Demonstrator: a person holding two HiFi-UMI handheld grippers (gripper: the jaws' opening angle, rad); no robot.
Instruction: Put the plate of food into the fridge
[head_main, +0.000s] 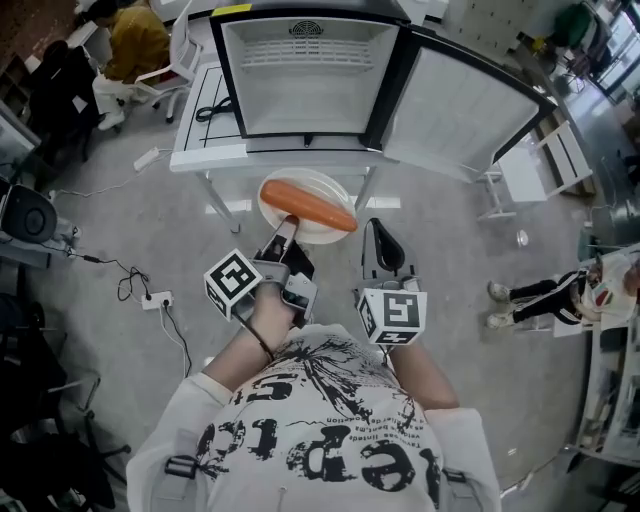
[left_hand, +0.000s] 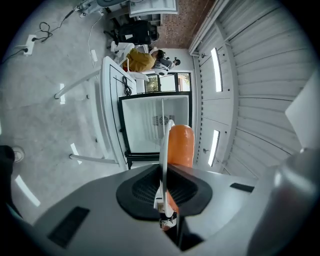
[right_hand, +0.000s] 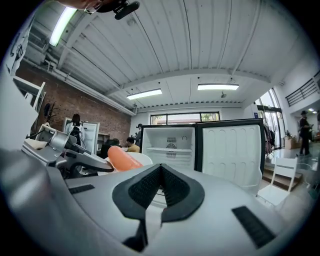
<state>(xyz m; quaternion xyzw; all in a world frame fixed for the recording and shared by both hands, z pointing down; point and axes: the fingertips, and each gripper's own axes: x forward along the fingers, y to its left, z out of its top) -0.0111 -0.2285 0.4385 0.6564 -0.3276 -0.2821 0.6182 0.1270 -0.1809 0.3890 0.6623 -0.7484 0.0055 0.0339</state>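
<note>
A white plate (head_main: 315, 228) carries a long orange sausage (head_main: 308, 205). My left gripper (head_main: 288, 224) is shut on the plate's near rim and holds it level in front of me. In the left gripper view the plate (left_hand: 163, 142) shows edge-on between the pads, with the sausage (left_hand: 180, 145) beyond it. The small fridge (head_main: 300, 80) stands open ahead on a white table (head_main: 200, 150), its door (head_main: 460, 110) swung to the right. My right gripper (head_main: 375, 226) is shut and empty, just right of the plate. In its own view my right gripper (right_hand: 161, 172) points at the fridge (right_hand: 170, 145).
A white folding chair (head_main: 530, 170) stands right of the fridge door. A person (head_main: 135, 40) sits at the far left and another person's legs (head_main: 540, 292) show at the right. A power strip (head_main: 155, 300) and cables lie on the floor to my left.
</note>
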